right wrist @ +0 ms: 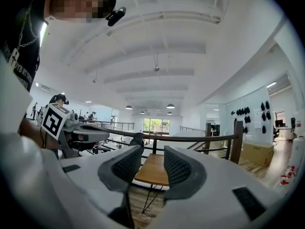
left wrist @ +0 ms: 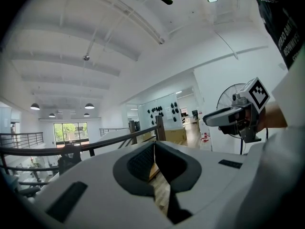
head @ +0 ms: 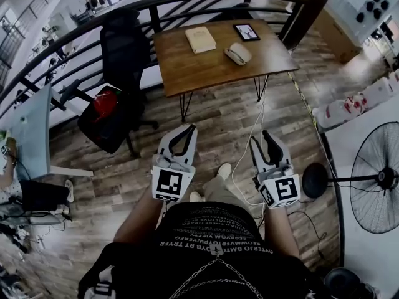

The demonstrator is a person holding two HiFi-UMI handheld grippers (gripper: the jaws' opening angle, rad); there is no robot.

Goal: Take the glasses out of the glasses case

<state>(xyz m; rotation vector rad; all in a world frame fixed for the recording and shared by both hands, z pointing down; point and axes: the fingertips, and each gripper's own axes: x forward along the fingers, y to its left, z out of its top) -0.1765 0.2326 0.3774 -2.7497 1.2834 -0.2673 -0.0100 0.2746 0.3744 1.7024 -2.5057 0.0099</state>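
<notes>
A closed grey oval glasses case (head: 237,53) lies on the far wooden table (head: 206,67), right of its middle. No glasses show. Both grippers hang at waist height over the floor, well short of the table and pointing toward it. My left gripper (head: 189,129) has its jaws meeting at the tips with nothing in them; the left gripper view shows only a thin slit at the left gripper (left wrist: 153,144). My right gripper (head: 262,139) is open and empty. In the right gripper view a gap stands between the pads of the right gripper (right wrist: 153,156), and the table top (right wrist: 152,171) shows through it.
A tan book (head: 200,39) and a dark tablet (head: 247,32) also lie on the table. A black railing (head: 187,2) curves behind it. A black office chair (head: 121,42) stands to its left and a floor fan (head: 377,179) to the right. A white cable (head: 249,148) crosses the wooden floor.
</notes>
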